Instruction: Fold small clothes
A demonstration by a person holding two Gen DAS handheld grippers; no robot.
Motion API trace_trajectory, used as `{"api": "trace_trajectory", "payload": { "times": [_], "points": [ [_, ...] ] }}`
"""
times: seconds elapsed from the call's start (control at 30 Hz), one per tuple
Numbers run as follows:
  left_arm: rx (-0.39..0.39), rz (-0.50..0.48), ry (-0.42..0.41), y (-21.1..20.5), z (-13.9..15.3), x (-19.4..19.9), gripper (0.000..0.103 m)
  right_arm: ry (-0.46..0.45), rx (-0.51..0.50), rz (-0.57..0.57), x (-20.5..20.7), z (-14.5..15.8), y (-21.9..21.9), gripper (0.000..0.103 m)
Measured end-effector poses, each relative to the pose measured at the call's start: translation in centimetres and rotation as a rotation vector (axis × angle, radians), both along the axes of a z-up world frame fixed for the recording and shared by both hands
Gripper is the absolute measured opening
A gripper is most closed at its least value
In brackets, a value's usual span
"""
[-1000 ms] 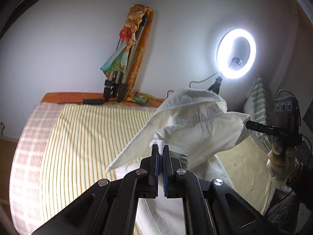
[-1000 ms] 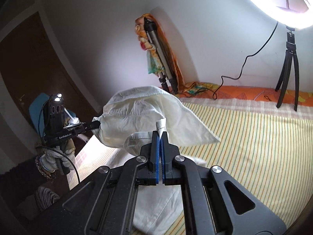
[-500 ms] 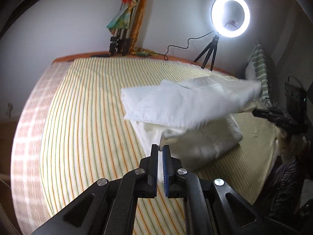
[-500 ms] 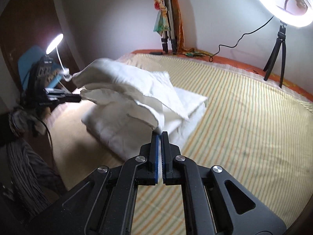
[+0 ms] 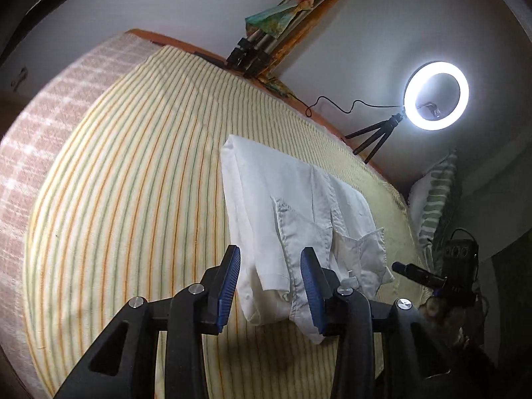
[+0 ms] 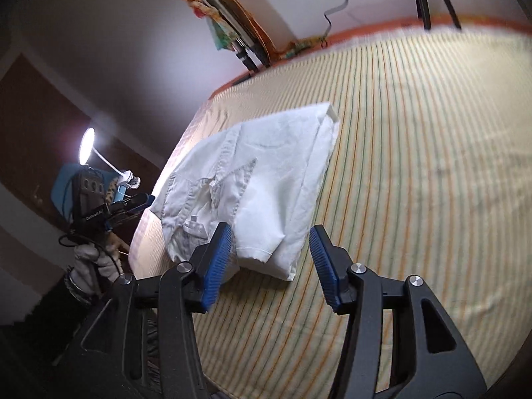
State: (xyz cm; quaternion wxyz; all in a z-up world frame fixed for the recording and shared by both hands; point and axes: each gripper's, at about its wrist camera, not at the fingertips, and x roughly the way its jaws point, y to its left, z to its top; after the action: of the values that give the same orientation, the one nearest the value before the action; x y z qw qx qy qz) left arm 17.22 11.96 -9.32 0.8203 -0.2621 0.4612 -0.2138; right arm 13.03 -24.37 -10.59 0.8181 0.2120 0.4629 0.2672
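A white shirt (image 5: 292, 206) lies folded flat on the striped bed sheet (image 5: 133, 183); it also shows in the right wrist view (image 6: 266, 179). My left gripper (image 5: 270, 282) is open, its blue pads either side of the shirt's near edge, holding nothing. My right gripper (image 6: 270, 262) is open over the shirt's near corner, empty. The other gripper shows at the edge of each view: the right gripper (image 5: 429, 276) in the left wrist view, the left gripper (image 6: 116, 206) in the right wrist view.
A lit ring light on a small tripod (image 5: 435, 99) stands at the bed's far side. A folded tripod wrapped in coloured cloth (image 5: 282, 30) leans on the wall. A striped pillow (image 5: 435, 193) lies at the right. A small desk lamp (image 6: 88, 146) glows left.
Both grippers were shut on the shirt and held it up; they lowered it onto the bed and opened. The shirt now lies folded flat.
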Motion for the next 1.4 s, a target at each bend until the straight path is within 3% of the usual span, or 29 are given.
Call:
{"api": "trace_trajectory", "payload": {
  "times": [0.03,0.13,0.17,0.2,0.3,0.33,0.4,0.47,0.53,0.7,0.83,0.93,0.97,1.03,1.2,1.4],
  "points": [
    [-0.007,0.006,0.011,-0.1,-0.4,0.2,0.024,0.024,0.021,0.008,0.3,-0.6,0.2,0.045],
    [-0.044,-0.004,0.043,-0.5,-1.2,0.7,0.001,0.070,0.065,0.026,0.8,-1.8,0.7,0.020],
    [-0.038,-0.006,0.041,-0.7,-1.2,0.7,0.001,0.073,0.071,0.033,0.9,-2.0,0.9,0.010],
    [-0.043,-0.008,0.037,-0.8,-0.9,0.7,0.000,0.065,0.073,0.032,1.0,-1.8,1.1,0.007],
    [-0.145,0.001,0.033,-0.4,-0.1,0.5,0.000,0.025,0.111,0.045,0.7,-0.4,1.0,0.003],
    [-0.152,-0.002,0.029,-0.3,0.0,0.3,0.000,-0.001,0.108,0.051,0.5,0.2,0.9,0.003],
    [-0.077,-0.008,0.044,-0.5,-0.6,0.2,0.000,-0.027,0.075,0.049,0.3,0.6,0.6,0.003],
    [-0.003,-0.010,0.094,-0.6,-2.5,0.1,0.000,-0.002,0.058,0.047,0.6,-0.2,0.6,0.003],
    [0.009,-0.003,0.135,-0.6,-4.1,-0.2,0.000,0.030,0.003,0.046,0.6,-1.5,1.1,0.002],
    [0.117,-0.041,0.070,-1.5,-2.9,-0.9,0.000,0.040,-0.096,0.061,0.4,-1.9,1.6,0.002],
    [0.202,-0.038,0.057,-1.3,-2.0,-1.5,0.004,-0.013,-0.130,0.080,-0.3,0.4,1.8,0.003],
    [0.253,-0.018,-0.028,-1.0,0.6,-1.9,0.009,-0.139,-0.231,0.071,-0.8,3.0,2.4,0.008],
    [0.262,-0.014,-0.061,-1.0,1.5,-1.8,0.012,-0.171,-0.236,0.061,-0.6,3.8,2.5,0.015],
    [0.273,0.001,-0.115,-1.0,3.2,-1.5,0.018,-0.204,-0.207,0.040,0.2,4.3,2.7,0.017],
    [0.264,-0.017,-0.162,-3.2,4.5,2.1,0.030,-0.261,-0.272,0.053,3.9,4.6,5.8,0.017],
    [0.348,-0.072,-0.179,-7.3,2.7,7.4,0.030,-0.256,-0.321,0.108,8.8,3.6,9.2,0.028]
  ]
}}
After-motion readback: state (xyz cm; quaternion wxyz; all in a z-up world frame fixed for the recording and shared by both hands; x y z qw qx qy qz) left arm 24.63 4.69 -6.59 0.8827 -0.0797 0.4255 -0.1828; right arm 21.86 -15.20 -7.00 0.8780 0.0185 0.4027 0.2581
